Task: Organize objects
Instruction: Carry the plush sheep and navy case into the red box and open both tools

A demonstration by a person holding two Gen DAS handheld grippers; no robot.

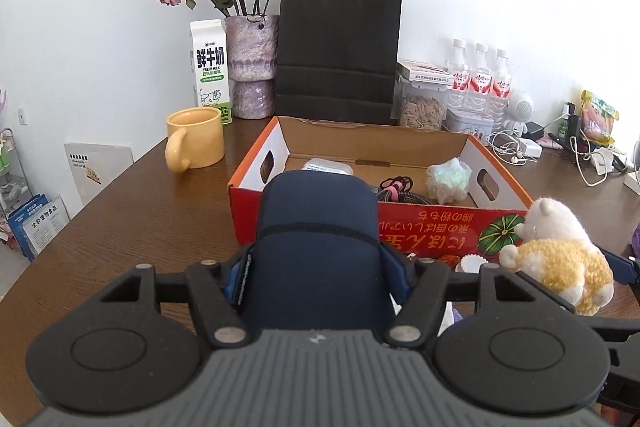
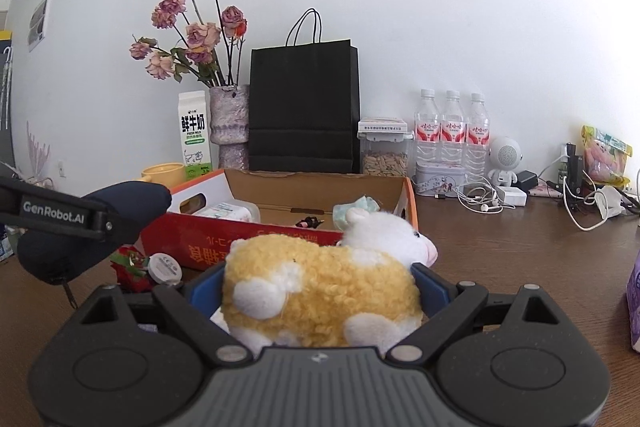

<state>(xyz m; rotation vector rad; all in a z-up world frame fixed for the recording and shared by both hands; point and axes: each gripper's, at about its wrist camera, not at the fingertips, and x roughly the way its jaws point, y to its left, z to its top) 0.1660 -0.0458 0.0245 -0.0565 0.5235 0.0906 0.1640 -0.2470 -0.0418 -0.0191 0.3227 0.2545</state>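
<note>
Two hand-held grippers carry soft goods toward an open cardboard box (image 1: 440,227) on a brown wooden bench (image 1: 132,211). The left gripper (image 1: 318,267), jaws about half open, is clamped on a navy padded pouch (image 1: 318,227), held off the bench in front of the box's near wall. The right gripper (image 2: 320,287) squeezes a yellow-and-white plush toy (image 2: 320,287) by its body, the toy's white head pointing toward the box.

Both items look light and yielding; the pouch likely gives under pressure and is best taken across its middle, as it is here. The plush compresses easily, so a hold around the torso seems safer than one on an ear or leg.

Inside the box lie a pale green mesh bath puff (image 1: 448,179), a coiled dark cable (image 1: 400,187) with a pink tie, and a white packet (image 1: 326,167) near the back wall. Much of the floor is free.

A small round white container (image 2: 164,267) and a red wrapped item (image 2: 130,267) sit on the bench just outside the box.
</note>
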